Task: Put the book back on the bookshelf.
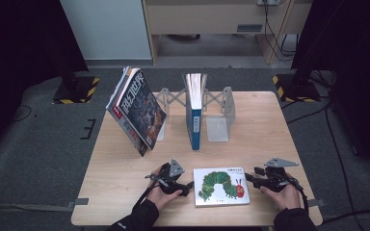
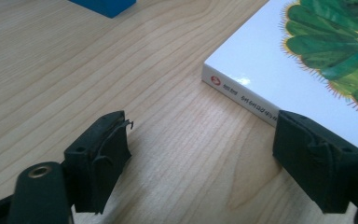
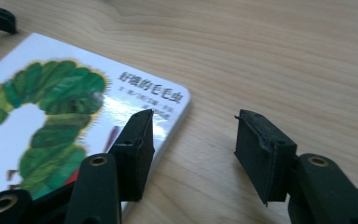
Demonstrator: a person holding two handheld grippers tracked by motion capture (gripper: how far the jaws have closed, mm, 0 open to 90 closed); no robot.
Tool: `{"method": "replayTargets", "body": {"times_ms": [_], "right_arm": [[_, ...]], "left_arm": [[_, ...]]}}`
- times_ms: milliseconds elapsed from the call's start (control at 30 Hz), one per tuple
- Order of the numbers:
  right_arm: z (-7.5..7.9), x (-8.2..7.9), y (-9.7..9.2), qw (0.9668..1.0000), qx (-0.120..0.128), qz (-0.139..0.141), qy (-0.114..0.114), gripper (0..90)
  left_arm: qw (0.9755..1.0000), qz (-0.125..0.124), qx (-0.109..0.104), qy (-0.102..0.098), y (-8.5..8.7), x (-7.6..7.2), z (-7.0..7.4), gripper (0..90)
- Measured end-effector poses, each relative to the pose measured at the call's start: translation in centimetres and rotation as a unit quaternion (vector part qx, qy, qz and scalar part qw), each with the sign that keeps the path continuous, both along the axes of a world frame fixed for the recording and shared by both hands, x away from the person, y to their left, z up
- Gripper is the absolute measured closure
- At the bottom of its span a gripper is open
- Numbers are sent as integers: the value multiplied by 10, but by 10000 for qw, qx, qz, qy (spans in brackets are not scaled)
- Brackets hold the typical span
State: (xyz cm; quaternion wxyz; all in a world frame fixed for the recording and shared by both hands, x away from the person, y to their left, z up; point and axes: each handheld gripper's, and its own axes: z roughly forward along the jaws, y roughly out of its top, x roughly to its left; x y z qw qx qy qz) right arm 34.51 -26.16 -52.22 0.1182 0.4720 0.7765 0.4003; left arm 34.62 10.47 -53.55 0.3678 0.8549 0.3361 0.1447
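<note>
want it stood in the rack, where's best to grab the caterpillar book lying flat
Grip the caterpillar book by its side edges: it lies flat, so only the thin edges offer purchase. The left gripper and right gripper already flank them; probably pinch one edge, then tilt it up.

We hold our left gripper (image 1: 189, 184) low over the table in our left hand (image 1: 163, 195), the jaws pointing to the right and standing wide apart, with nothing pressed between them. Our right gripper (image 1: 248, 176) is in our right hand (image 1: 283, 195), also low, pointing to the left. Its jaws are partly apart and grip nothing. Both forearms enter from the bottom edge.
</note>
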Motion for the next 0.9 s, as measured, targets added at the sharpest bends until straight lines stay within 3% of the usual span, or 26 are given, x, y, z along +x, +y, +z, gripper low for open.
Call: {"method": "replayTargets", "body": {"times_ms": [367,600,900], "right_arm": [[-6,-3,13,9982,420,115,416,478],[-8,-4,17,9971,573,152,473,474],[-8,-3,18,9959,765,138,472,452]], "left_arm": [[9999,112,68,84,0,3,-1,72],[9995,237,108,168,-1,5,-2,3],[9996,208,107,162,-1,5,-2,1]]}}
